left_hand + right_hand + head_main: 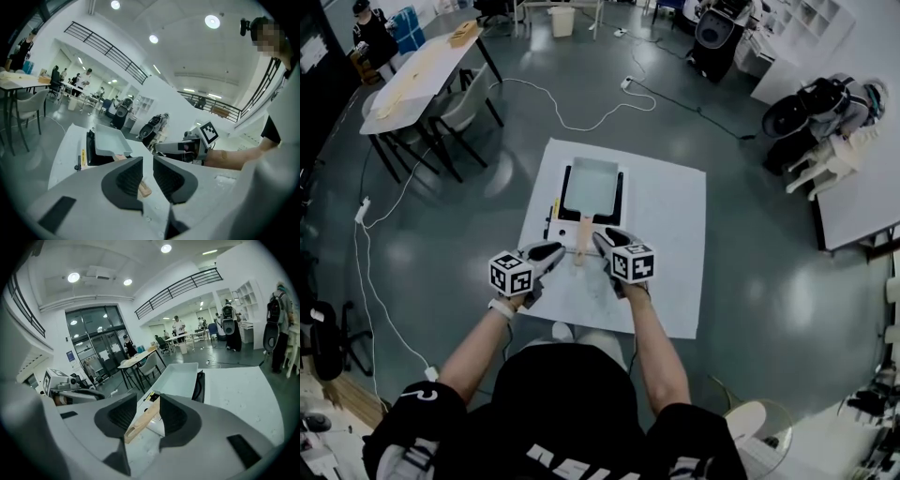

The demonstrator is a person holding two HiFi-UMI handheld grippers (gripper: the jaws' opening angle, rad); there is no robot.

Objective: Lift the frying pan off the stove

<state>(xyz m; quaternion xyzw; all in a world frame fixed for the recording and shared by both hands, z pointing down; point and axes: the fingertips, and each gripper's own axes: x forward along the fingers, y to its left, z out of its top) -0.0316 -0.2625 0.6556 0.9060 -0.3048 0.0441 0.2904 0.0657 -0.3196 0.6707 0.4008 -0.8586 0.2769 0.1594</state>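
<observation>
A pale rectangular frying pan (591,183) sits on a black stove (620,199) on the white table (670,234). Its wooden handle (581,240) points toward me. My left gripper (553,251) is just left of the handle's end and my right gripper (602,240) just right of it. In the left gripper view the jaws (147,176) stand slightly apart, with the handle tip (145,189) low in the gap and the pan (107,140) beyond. In the right gripper view the handle (143,420) lies between the parted jaws (147,416) without being pressed; the pan (178,378) is ahead.
The stove stands near the table's far left edge, with bare tabletop to its right. On the floor around are a white cable (572,117), a long table with chairs (422,70) at the upper left and parked robots (816,103) at the right. People stand far off.
</observation>
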